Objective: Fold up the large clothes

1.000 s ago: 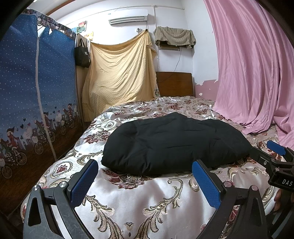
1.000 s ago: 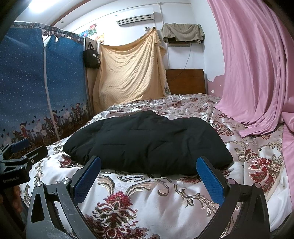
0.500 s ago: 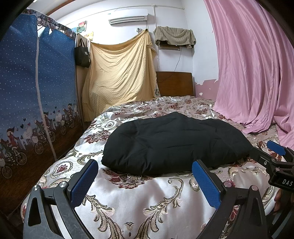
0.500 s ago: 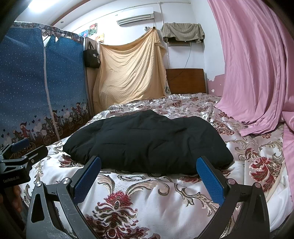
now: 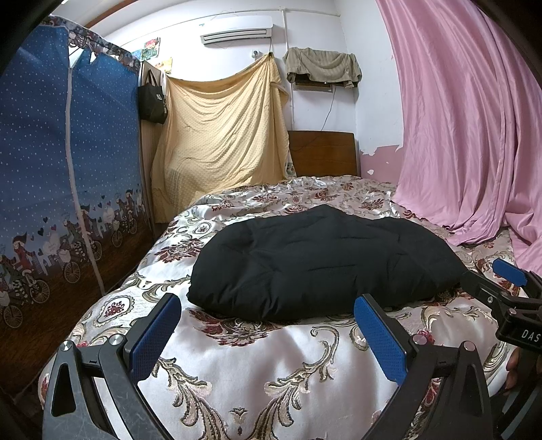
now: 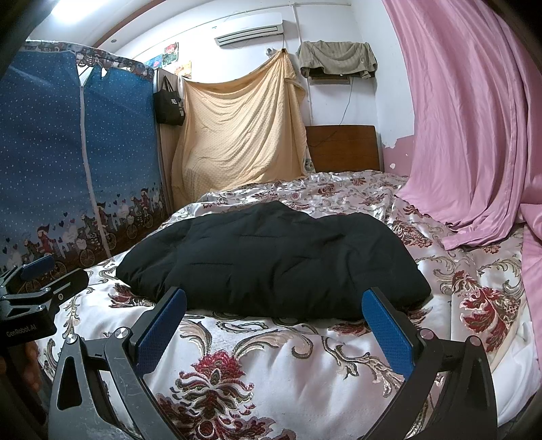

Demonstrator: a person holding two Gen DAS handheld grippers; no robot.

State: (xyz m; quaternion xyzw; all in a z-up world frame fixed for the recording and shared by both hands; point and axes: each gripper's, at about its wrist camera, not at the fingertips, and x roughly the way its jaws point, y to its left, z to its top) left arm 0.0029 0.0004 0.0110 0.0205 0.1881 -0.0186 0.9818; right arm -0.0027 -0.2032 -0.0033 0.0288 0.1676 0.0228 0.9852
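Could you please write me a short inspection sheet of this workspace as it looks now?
Surface: bed with a floral satin bedspread.
Job's things: black quilted garment lies in a bundle mid-bed, untouched.
Clutter: nothing seen.
Grippers: left gripper and right gripper open, empty, short of the garment.
Cables: wire down the wall behind the headboard.
Surroundings: blue fabric wardrobe, yellow sheet, pink curtain, air conditioner.

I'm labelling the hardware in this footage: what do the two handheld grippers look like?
Both match: the left gripper and right gripper have black, scuffed frames with triangular cut-outs and silver screw heads, and each finger carries a flat blue textured pad. The left gripper's body shows white "GenRobot.AI" lettering; the right's shows white letters "DAS", cut off. No cables or sleeves show.
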